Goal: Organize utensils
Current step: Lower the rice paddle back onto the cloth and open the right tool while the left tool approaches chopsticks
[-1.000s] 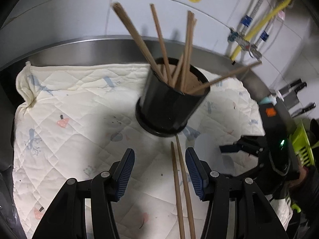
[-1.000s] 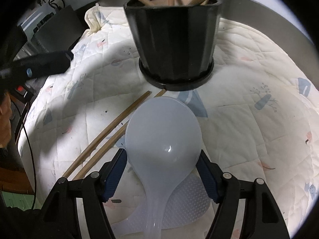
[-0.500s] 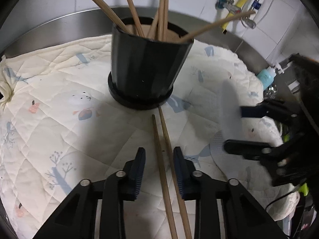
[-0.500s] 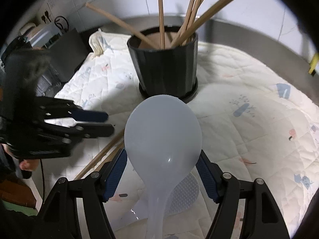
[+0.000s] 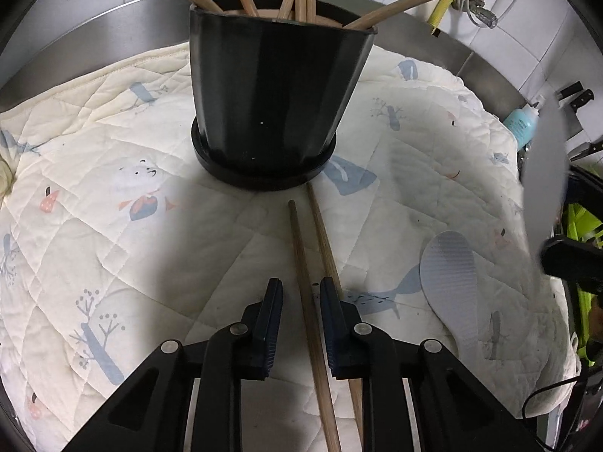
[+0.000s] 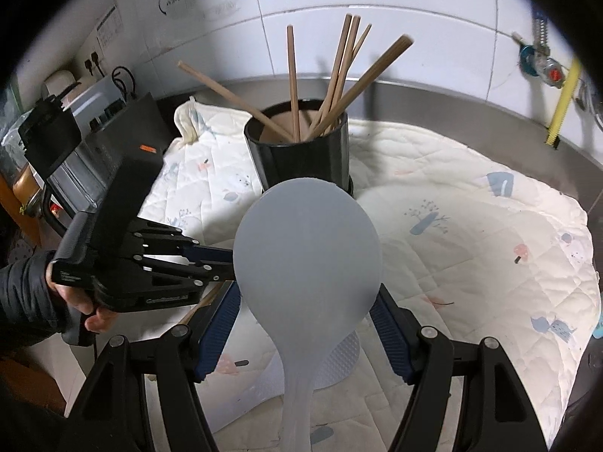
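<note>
- On a cream quilted mat (image 5: 113,158) rimmed by a steel counter edge (image 5: 94,30), the left gripper (image 5: 300,324) hangs low with its blue-padded fingers (image 5: 273,312) narrowly parted around one of two loose wooden chopsticks (image 5: 307,301), neither pad visibly touching; the second stick lies under the right finger.
- At 12 o'clock, a black tapered plastic utensil pot (image 5: 271,86) bristling with chopsticks blocks the way forward.
- Bare mat lies at 9 o'clock; a grey textured rice paddle (image 5: 450,282) lies flat at 3 o'clock.
- The right gripper (image 6: 307,326), fingers spread wide, carries a translucent white rice paddle (image 6: 307,248) above the mat, its grip on the handle hidden.
</note>
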